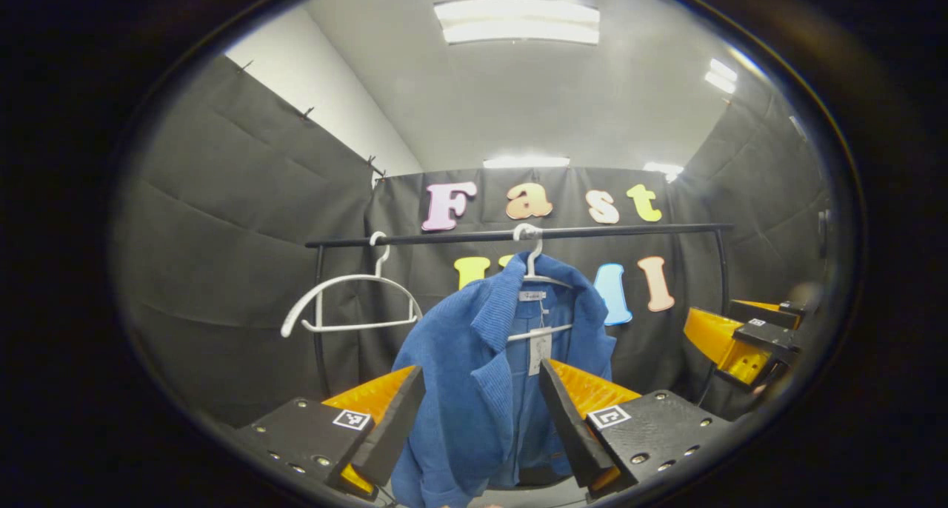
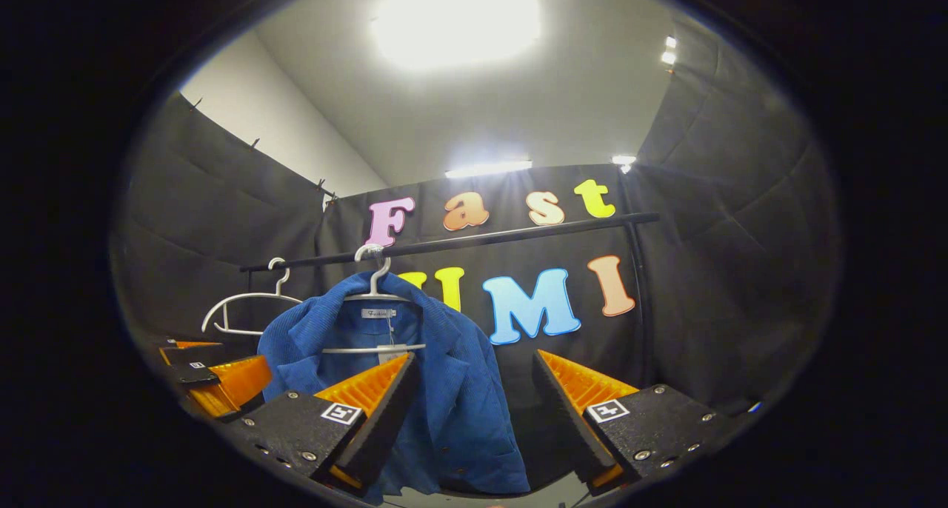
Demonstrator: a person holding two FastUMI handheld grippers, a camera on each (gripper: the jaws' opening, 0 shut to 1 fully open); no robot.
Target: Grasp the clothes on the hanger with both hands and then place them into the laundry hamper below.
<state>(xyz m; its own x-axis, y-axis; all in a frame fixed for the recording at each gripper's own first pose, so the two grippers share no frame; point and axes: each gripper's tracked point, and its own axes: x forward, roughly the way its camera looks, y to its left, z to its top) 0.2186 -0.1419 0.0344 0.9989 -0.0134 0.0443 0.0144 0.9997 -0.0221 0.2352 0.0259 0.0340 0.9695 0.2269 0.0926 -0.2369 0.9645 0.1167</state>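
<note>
Blue jacket point(image 1: 474, 375): corduroy-like weave, collar open, paper tag at the neck. Hangs on a white hanger point(image 1: 535, 271) hooked over a black rail point(image 1: 518, 235). Not grasped.

Left gripper point(image 1: 481, 412): fingers spread wide, released, holding nothing. In the left gripper view the jacket shows between and beyond the two fingers; whether either finger brushes the fabric cannot be told.

Right gripper point(image 2: 470, 408): fingers likewise wide apart, nothing between them pressed. In the right gripper view the jacket lies behind the left-hand finger and reaches into the gap; contact cannot be told. The right gripper also appears far off past the right-hand finger in the left gripper view; the left gripper sits beyond the left-hand finger in the right gripper view.

Empty white hanger point(image 1: 348, 301): on the same rail, above and beyond the left-hand finger, apart from the jacket.
</note>
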